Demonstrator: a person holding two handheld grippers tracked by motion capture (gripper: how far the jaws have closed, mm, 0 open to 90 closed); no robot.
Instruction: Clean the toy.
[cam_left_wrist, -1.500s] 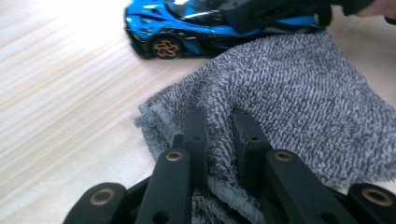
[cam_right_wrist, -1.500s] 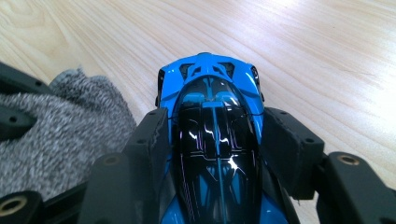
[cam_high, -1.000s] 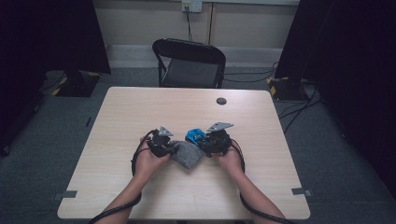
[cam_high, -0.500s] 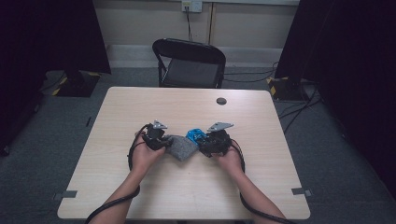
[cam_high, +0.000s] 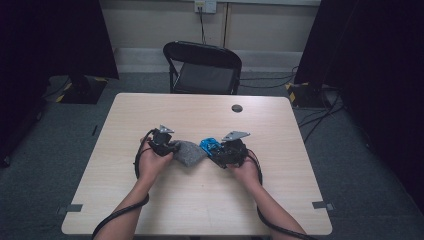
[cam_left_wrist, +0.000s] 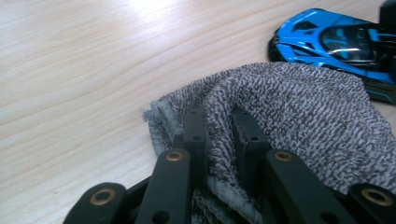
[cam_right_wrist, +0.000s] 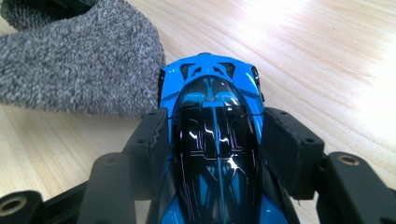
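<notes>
A grey knitted cloth (cam_high: 188, 153) lies mid-table between my two grippers. My left gripper (cam_high: 166, 145) is shut on the cloth's left edge. In the left gripper view a fold of the cloth (cam_left_wrist: 289, 107) is pinched between the jaws of the left gripper (cam_left_wrist: 219, 119). A glossy blue and black toy car (cam_high: 208, 145) sits just right of the cloth, touching it. My right gripper (cam_high: 221, 152) is shut on the car. In the right gripper view the pads (cam_right_wrist: 149, 140) press on both sides of the car (cam_right_wrist: 212, 93), and the cloth (cam_right_wrist: 79, 60) lies at its upper left.
The light wooden table (cam_high: 200, 205) has a small black round disc (cam_high: 237, 108) near its far edge. A black folding chair (cam_high: 202, 70) stands beyond the table. Cables run along the floor at the right, and dark curtains hang on both sides.
My left gripper has moved left and a little away from me, drawing the cloth with it. The right gripper and the car have stayed put.
</notes>
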